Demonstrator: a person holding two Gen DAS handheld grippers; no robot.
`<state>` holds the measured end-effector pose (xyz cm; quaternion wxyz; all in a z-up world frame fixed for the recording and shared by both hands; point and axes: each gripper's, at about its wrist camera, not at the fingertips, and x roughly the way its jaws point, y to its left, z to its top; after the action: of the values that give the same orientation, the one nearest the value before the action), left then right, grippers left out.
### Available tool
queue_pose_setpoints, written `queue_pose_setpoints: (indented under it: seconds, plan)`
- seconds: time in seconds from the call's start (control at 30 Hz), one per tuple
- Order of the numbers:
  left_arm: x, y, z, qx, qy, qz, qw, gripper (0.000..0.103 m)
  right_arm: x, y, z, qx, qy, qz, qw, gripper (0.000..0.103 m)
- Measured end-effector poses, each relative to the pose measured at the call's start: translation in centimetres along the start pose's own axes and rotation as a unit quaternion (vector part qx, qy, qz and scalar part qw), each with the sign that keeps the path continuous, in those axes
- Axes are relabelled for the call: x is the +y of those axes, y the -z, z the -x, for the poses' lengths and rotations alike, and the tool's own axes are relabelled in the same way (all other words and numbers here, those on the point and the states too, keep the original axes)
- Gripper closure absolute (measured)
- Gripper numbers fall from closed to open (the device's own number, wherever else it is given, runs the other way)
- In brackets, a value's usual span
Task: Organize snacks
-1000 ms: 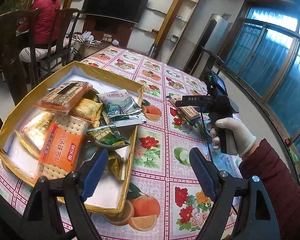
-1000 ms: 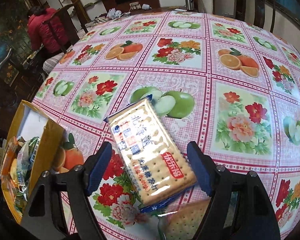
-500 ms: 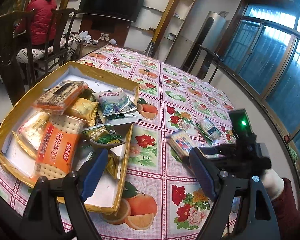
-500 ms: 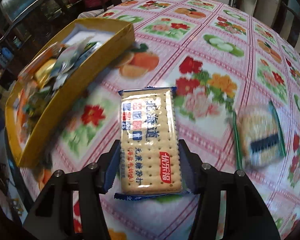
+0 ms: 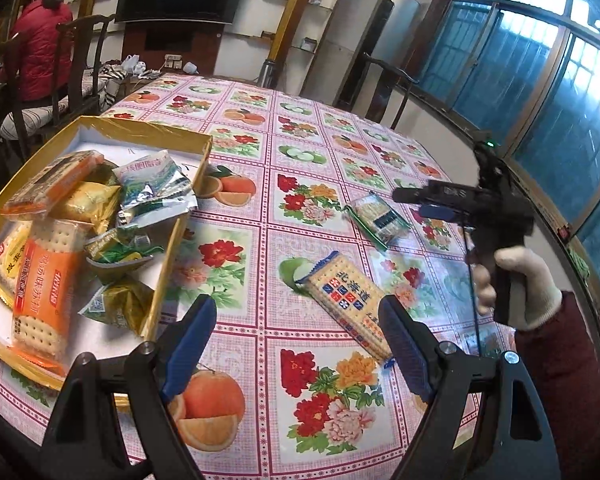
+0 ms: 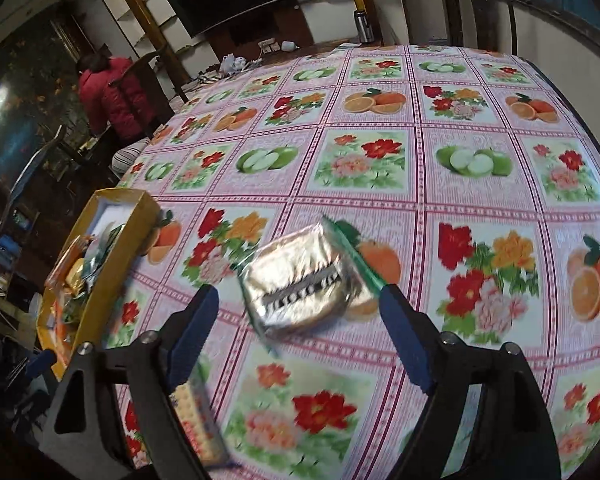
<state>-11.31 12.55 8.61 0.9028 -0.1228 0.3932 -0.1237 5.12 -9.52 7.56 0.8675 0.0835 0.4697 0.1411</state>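
Both hand-held grippers are hanging over the desk (image 5: pixel 308 128) with its fruit and flower cloth. The left hand-held gripper (image 5: pixel 296 344) is standing wide with nothing between its blue fingers (image 5: pixel 188 340). The right hand-held gripper (image 6: pixel 296 332) is opening its jaws, and nothing is being squeezed; from the left camera it is showing at the right, carried by a hand (image 5: pixel 520 284) in a white glove. A green-edged snack pack (image 6: pixel 304 280) is lying on the desk just past the right fingers, looking blurry. A blue cracker pack (image 5: pixel 348 300) is lying flat on the desk near the left hand-held gripper, right of the yellow box (image 5: pixel 168 256). The box is sitting at the left side of the desk, holding many snacks, with an orange cracker pack (image 5: pixel 44 292) lying near its front. A person in a red coat (image 5: pixel 44 48) is sitting far away at the left.
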Motion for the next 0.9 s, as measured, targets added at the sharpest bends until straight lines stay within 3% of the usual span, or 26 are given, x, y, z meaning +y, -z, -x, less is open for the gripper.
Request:
queue_pose_setpoints:
  seconds: [0.13,0.23,0.43,0.63,0.7,0.77,0.8,0.9]
  plan:
    - [-0.7,0.7,-0.6,0.015,0.004,-0.003,0.9999,0.02,-0.2,-2.4,-5.3,0.062,0.031,-0.025,0.997,0.018]
    - [-1.0,0.9,-0.9,0.018,0.002,-0.009,0.9998,0.02,1.2,-2.5,-7.0,0.073,0.071,0.011,0.995,0.018]
    - [-0.9,0.9,-1.6,0.024,0.002,-0.001,0.9997,0.02,4.7,-2.2,-8.2,0.094,0.069,0.067,0.991,0.009]
    - [-1.1,0.9,-1.6,0.025,0.004,0.0,0.9997,0.02,7.9,-1.4,-9.5,0.1,0.097,0.123,0.983,0.005]
    - [-1.2,1.0,-1.5,0.024,0.002,-0.005,0.9997,0.02,8.4,-1.0,-9.7,0.121,0.08,0.128,0.981,0.005]
    - [-1.4,0.9,-1.7,0.026,0.001,-0.007,0.9996,0.02,9.1,-0.2,-9.3,0.116,0.069,0.14,0.981,0.012]
    - [-1.5,0.9,-1.8,0.027,0.0,-0.009,0.9996,0.02,9.6,0.2,-8.8,0.113,0.06,0.14,0.982,0.023]
    - [-1.8,0.9,-2.5,0.034,-0.006,-0.012,0.9993,0.02,11.0,2.2,-7.5,0.099,0.062,0.141,0.983,0.026]
